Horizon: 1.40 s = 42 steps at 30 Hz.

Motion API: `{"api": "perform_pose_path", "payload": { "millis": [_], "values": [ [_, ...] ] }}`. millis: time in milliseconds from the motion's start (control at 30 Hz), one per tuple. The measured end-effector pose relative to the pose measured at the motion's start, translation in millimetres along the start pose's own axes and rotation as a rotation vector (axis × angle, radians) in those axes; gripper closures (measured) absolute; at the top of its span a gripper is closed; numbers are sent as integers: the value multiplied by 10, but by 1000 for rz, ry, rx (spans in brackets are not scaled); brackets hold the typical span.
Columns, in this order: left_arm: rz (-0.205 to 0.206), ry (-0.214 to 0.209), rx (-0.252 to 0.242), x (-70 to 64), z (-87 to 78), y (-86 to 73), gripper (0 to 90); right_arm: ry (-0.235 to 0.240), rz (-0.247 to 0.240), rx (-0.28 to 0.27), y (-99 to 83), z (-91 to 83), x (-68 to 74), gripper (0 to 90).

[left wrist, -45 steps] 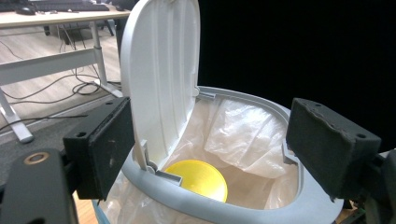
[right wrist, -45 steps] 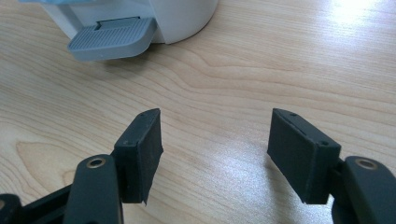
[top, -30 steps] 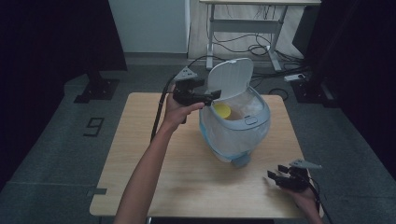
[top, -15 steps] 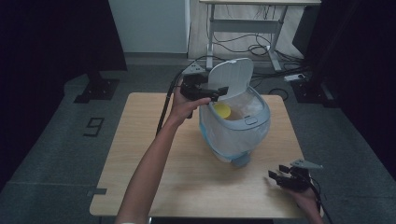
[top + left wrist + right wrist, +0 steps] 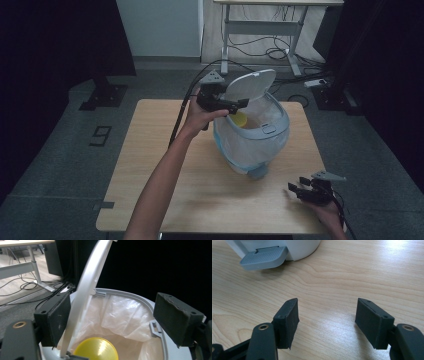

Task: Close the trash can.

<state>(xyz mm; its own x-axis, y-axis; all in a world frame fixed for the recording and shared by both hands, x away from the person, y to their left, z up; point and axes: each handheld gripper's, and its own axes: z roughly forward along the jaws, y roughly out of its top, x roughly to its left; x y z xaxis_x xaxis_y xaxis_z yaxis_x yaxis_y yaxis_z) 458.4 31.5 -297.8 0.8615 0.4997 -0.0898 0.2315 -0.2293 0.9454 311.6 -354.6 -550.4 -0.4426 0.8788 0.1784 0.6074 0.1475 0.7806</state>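
My left gripper (image 5: 239, 103) hangs wide apart at the raised lid (image 5: 249, 86) of the pedal bin (image 5: 260, 145) mid-worktop (image 5: 150, 165), the lid's edge between its jaws. Inside the bag liner (image 5: 120, 315) lies a yellow disc (image 5: 96, 349). My right gripper (image 5: 327, 315), also wide, rests on bare wood near the front right edge, close to the pedal (image 5: 263, 258).

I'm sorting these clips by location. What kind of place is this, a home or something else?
Probably a lab or recording studio, not a home: black curtains hang around a lone wooden table, and loose cables run under a height-adjustable desk on grey carpet. The pedal bin looks like a prop.
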Motion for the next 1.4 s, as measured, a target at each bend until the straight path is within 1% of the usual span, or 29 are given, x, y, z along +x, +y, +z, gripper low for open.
{"api": "perform_pose_path", "payload": {
  "millis": [233, 567, 767, 933, 1100, 1200, 1300, 1400],
  "values": [
    [-1, -16, 4, -70, -6, -44, 150, -4, -5, 1, 1, -1, -2, 346],
    [-7, -43, 1, -181, -39, -154, 148, -7, -10, 9, -1, 6, 9, 346],
    [-1, -54, 17, -257, -40, -214, 147, -11, -19, 24, -6, 31, 17, 346],
    [0, -66, 33, -318, -35, -274, 145, -10, -19, 22, -6, 27, 18, 346],
    [-26, -79, 36, -298, 0, -300, 147, -9, -18, 20, -4, 24, 19, 346],
    [-45, -86, 48, -272, 50, -312, 147, -9, -19, 22, -6, 26, 21, 346],
    [-54, -78, 61, -256, 112, -328, 148, -10, -19, 22, -6, 26, 16, 346],
    [-60, -65, 60, -248, 164, -332, 148, -10, -16, 20, -6, 18, 7, 346]
  ]
}}
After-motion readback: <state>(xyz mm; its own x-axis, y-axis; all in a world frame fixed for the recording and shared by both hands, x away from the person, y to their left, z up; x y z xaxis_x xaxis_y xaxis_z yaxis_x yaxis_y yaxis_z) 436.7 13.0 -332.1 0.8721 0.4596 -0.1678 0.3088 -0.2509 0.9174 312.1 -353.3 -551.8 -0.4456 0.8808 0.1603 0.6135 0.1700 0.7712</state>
